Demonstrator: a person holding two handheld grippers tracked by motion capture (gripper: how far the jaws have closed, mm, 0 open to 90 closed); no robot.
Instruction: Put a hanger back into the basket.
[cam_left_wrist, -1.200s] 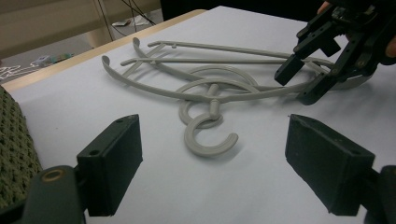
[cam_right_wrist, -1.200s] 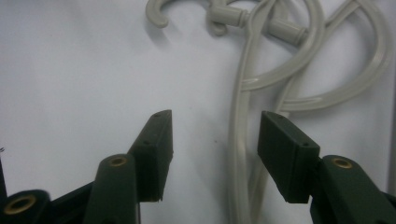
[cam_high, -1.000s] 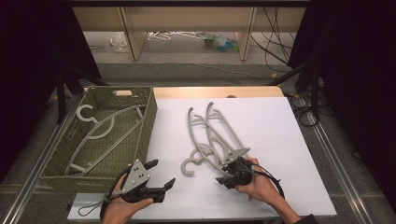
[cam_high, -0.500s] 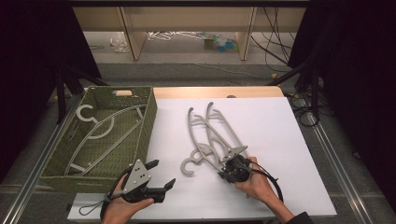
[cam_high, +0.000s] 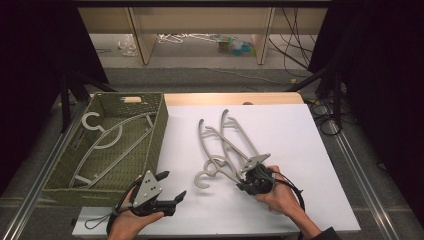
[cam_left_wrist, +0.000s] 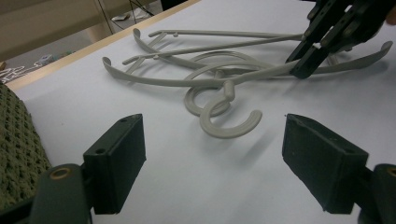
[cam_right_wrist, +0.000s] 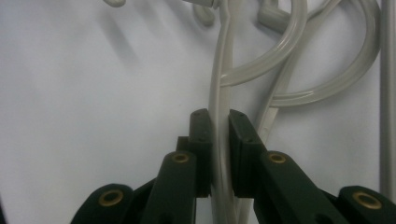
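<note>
A small pile of grey plastic hangers (cam_high: 225, 145) lies tangled on the white table top, hooks toward the near side. My right gripper (cam_high: 250, 176) sits at the pile's near right end. In the right gripper view it (cam_right_wrist: 219, 140) is shut on one hanger's thin arm (cam_right_wrist: 220, 84), which runs up between the pads. My left gripper (cam_high: 172, 185) rests near the front edge, left of the pile. Its jaws (cam_left_wrist: 219, 163) stand wide open with nothing between them and face a hanger hook (cam_left_wrist: 229, 126). Beyond that hook the right gripper (cam_left_wrist: 310, 63) pinches the arm.
A green woven basket (cam_high: 159, 131) stands on the left of the table with grey hangers (cam_high: 107, 137) lying inside it. The white sheet (cam_high: 310, 165) stretches right of the pile. A wooden table edge (cam_high: 230, 98) runs along the back, with shelving and cables beyond.
The right gripper has edged slightly forward onto the hanger arm and its jaws look narrower. The left hand and the hangers have not moved.
</note>
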